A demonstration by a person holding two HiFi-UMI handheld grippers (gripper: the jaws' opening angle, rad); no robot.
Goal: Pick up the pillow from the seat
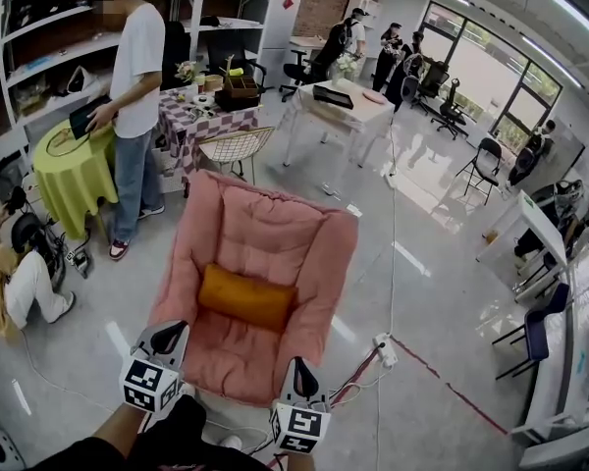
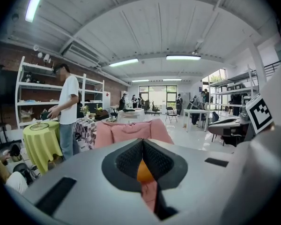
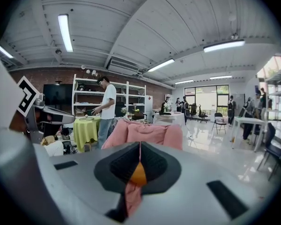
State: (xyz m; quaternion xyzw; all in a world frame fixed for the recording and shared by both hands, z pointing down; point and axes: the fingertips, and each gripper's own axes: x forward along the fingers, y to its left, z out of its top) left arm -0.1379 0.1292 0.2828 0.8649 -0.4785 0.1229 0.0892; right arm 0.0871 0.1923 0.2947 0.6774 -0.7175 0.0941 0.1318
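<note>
I am holding both grippers low at the near edge of the pink armchair [image 1: 265,226], short of the task's object. I judge this to be an approach posture, with no grasp yet begun. The left gripper [image 1: 167,336] is showing its two jaws pressed together with nothing between them. The right gripper [image 1: 300,367] is presenting the same condition, its pads meeting along a closed seam and carrying nothing. Both will need to be spread before any take is possible. The orange pillow [image 1: 245,297] is lying crosswise on the seat, tucked against the foot of the backrest. I judge that the soft padding is sagging there and cradling it in place. Relative to the tools, the pillow is sitting ahead of both grippers and between their lines, apart from each, with the front of the seat cushion in between. The left gripper is lining up just outside the pillow's left end and the right gripper just outside its right end, a spacing that I judge suits taking a wide, limp item from both ends. In each gripper view a wedge of orange is showing through the notch below the closed jaws, so both tools are pointing at the pillow.
</note>
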